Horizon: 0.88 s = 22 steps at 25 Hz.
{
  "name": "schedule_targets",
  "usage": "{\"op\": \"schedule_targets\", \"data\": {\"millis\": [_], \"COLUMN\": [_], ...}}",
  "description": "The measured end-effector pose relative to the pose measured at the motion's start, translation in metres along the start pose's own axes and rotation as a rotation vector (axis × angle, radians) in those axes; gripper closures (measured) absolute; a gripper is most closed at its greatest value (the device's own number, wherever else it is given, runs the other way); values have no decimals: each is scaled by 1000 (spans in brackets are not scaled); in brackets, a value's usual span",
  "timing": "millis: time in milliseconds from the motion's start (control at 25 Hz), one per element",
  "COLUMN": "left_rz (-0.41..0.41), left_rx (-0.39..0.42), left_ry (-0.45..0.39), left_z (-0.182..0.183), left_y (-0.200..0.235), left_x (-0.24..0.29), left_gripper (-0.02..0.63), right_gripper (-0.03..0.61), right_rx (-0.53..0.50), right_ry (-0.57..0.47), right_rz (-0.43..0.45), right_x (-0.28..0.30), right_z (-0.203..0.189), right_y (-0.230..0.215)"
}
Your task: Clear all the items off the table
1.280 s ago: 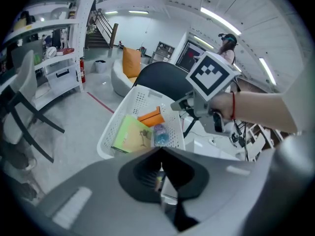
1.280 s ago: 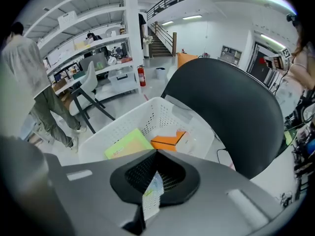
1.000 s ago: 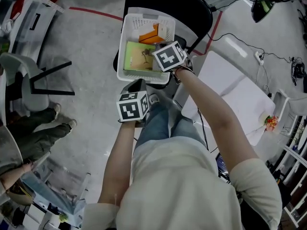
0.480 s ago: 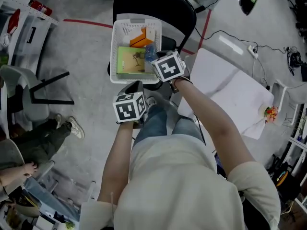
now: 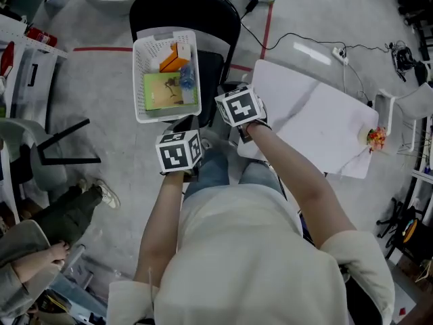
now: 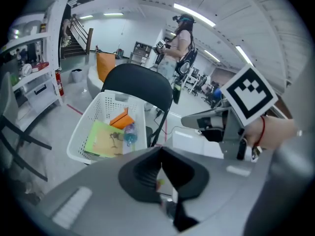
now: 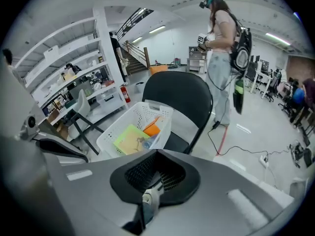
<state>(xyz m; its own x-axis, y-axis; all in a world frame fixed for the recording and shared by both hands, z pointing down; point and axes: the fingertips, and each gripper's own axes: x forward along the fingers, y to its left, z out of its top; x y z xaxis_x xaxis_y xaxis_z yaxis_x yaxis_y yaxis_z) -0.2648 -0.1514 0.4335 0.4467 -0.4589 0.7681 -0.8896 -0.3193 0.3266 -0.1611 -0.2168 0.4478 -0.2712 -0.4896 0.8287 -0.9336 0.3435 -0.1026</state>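
Concrete workshop floor [image 5: 101, 141]: white basket [image 5: 139, 80] on a black chair [image 5: 183, 9] seat holds a green book [image 5: 162, 90], orange box [image 5: 172, 58] and bottle [image 5: 187, 80], apparently cleared off the nearby white bench [image 5: 318, 124], so left gripper [image 6: 161, 154] and right gripper [image 7: 157, 154] hover empty, fingers together.

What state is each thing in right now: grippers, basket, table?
Left gripper: shut, empty.
Right gripper: shut, empty.
Basket: on the chair, holding a book, box and bottle.
Table: one small colourful item at its corner.
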Motion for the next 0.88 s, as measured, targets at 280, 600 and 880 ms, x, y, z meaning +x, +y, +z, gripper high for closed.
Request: {"op": "schedule_targets", "data": {"millis": [280, 600, 880], "left_rz": [-62, -155, -238], "left_rx": [83, 201, 296], "left_ry": [16, 51, 90], "left_z": [-4, -20, -44], "left_y": [-65, -158, -245], "left_x": [12, 32, 48], "left_gripper": [606, 606, 605], "right_gripper": [580, 580, 580], "right_rx": [144, 310, 435], "right_ry": [-34, -97, -136], "right_rz": [-43, -129, -194], "right_x": [-49, -112, -171], "right_z": [-47, -113, -183], "right_y": [-50, -119, -170]}}
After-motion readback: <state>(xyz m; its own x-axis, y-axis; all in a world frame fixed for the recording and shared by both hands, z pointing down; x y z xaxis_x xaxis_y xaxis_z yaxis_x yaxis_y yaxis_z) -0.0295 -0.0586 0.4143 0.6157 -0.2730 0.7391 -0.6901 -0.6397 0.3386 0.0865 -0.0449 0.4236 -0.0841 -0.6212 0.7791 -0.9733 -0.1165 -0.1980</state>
